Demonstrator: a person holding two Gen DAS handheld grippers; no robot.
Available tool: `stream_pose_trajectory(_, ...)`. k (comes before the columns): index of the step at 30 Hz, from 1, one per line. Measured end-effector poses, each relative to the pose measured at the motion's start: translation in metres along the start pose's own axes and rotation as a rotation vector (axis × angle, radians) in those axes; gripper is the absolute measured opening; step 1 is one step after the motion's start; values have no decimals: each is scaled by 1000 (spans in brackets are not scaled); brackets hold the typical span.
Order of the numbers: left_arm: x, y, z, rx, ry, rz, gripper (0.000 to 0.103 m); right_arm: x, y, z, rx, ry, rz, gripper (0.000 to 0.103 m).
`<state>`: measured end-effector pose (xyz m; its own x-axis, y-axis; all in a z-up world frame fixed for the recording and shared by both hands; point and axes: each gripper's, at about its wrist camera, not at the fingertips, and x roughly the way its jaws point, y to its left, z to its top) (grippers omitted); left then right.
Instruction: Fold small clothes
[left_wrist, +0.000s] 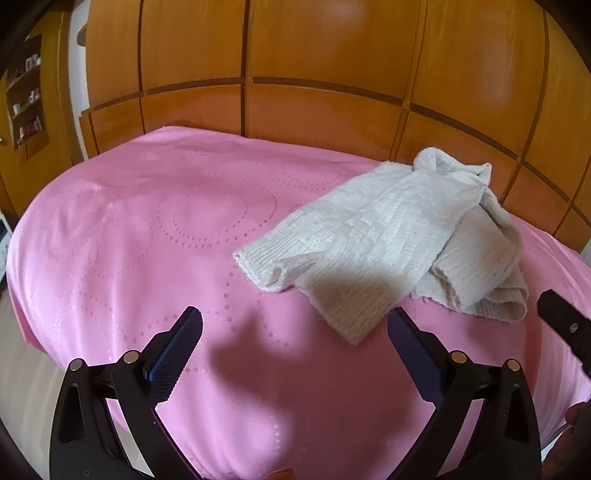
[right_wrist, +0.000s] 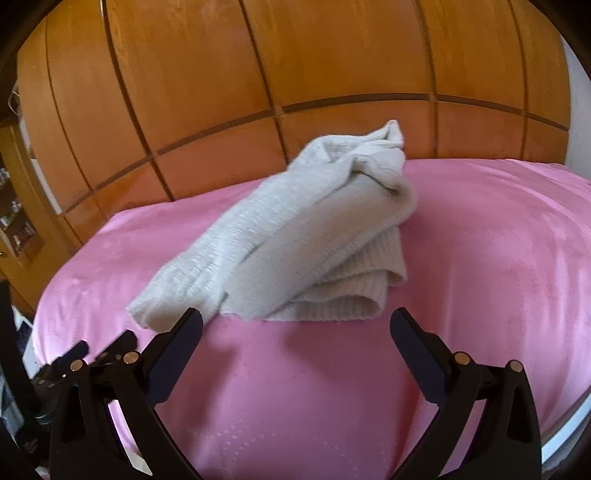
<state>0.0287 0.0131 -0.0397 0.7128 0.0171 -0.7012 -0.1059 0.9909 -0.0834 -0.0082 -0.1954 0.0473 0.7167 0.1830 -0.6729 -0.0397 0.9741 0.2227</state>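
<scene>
A small cream knitted sweater (left_wrist: 391, 236) lies crumpled and partly doubled over on the pink bedspread (left_wrist: 147, 240), right of centre in the left wrist view. My left gripper (left_wrist: 295, 325) hovers open just in front of its near hem, holding nothing. In the right wrist view the sweater (right_wrist: 295, 236) fills the middle, bunched high at its far end. My right gripper (right_wrist: 297, 325) is open and empty, its fingers just short of the garment's near edge. The right gripper's finger (left_wrist: 561, 317) shows at the right edge of the left wrist view.
A wooden panelled wardrobe (left_wrist: 295, 74) stands right behind the bed. A shelf niche with small items (left_wrist: 27, 92) sits at the far left. The pink bedspread (right_wrist: 498, 258) stretches bare on both sides of the sweater. Part of the left gripper (right_wrist: 74, 358) appears at lower left.
</scene>
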Motion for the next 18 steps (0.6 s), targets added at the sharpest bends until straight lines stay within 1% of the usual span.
stream_pose_trajectory(3,2,3,-1,-9,4,3,99,-1,5,4,-15,3,37,95)
stream_pose_trajectory(5,3,6,-1,-14,7,3,99,0,8,5,-27,5,57,85)
stream_pose_trajectory(7,4,7,-1,-20,9,4,99,2,13,7,-41,14,81,82)
stream_pose_trajectory(11,5,11,-2,-26,13,6,99,9,20,12,-64,35,115,70)
stream_pose_trajectory(14,8,16,-1,-35,23,4,99,19,21,18,-45,67,150,64)
stream_pose_trajectory(18,11,35,0,-77,26,21,99,39,22,33,-6,100,183,59)
